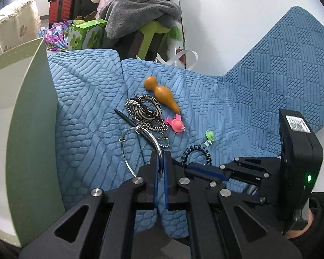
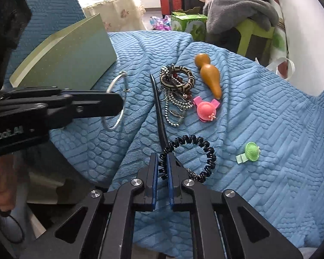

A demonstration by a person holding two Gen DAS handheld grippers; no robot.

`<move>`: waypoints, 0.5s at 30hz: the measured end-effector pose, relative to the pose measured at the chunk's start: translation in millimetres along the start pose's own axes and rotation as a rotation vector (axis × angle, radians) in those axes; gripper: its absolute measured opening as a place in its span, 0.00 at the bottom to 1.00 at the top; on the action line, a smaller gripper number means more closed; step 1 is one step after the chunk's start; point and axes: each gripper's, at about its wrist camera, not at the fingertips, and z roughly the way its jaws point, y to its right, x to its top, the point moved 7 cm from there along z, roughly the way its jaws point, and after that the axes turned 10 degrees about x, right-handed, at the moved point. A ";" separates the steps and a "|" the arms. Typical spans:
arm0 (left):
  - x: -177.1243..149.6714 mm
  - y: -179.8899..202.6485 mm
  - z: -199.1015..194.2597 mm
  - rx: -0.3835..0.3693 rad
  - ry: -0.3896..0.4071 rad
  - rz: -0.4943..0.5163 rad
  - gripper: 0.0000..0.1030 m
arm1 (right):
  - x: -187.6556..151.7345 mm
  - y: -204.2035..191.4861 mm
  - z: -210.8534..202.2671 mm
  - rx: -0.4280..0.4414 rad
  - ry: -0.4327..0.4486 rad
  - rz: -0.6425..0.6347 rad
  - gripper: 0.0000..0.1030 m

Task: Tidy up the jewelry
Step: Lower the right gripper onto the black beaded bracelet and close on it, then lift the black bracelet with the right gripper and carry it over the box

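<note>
Green box (image 2: 71,58): stood open at the far left on the blue quilted cover (image 2: 259,116), nearest the left hand-held gripper. Left hand-held gripper (image 1: 160,161): jaws closed to a narrow slit, the silver bangle (image 2: 116,101) pinched by its rim and seen hanging clear of the cover just beside the box wall. Black hair stick (image 2: 158,105): laid with its long axis running away from the grippers, its near end beside the right fingers. Tangle of patterned bangle (image 2: 179,76) and ball chain (image 2: 172,108): piled just right of the stick, untouched. Black coil hair tie (image 2: 190,157): lying on the cover, its left arc caught between the blue pads of the right hand-held gripper (image 2: 162,166), which is closed on it; the rest of the loop extends rightward from the jaws. Orange gourd (image 2: 209,75), pink hat clip (image 2: 205,110), green hat clip (image 2: 250,151): spread further right, well apart from both grippers. Judgement: the box lies to the left of both loads, so the bangle is placed for deposit first, and the coil tie is to be carried leftward across the stick.
</note>
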 end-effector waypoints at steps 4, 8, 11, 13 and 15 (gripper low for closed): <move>3.7 1.1 -8.7 -0.013 0.013 -0.003 0.04 | 4.7 11.3 -10.8 -0.005 0.043 0.066 0.05; 9.9 1.6 -21.5 -0.017 0.029 0.004 0.04 | 14.0 18.6 -28.7 -0.013 0.097 0.129 0.05; 16.3 -1.0 -37.0 -0.011 0.045 -0.002 0.03 | 22.1 17.5 -41.6 -0.032 0.121 0.152 0.05; 22.1 -2.3 -48.1 -0.010 0.059 -0.009 0.04 | 27.3 14.5 -53.7 -0.037 0.137 0.172 0.05; 31.5 -3.1 -63.8 -0.005 0.086 -0.005 0.04 | 36.6 7.1 -70.2 -0.044 0.167 0.174 0.05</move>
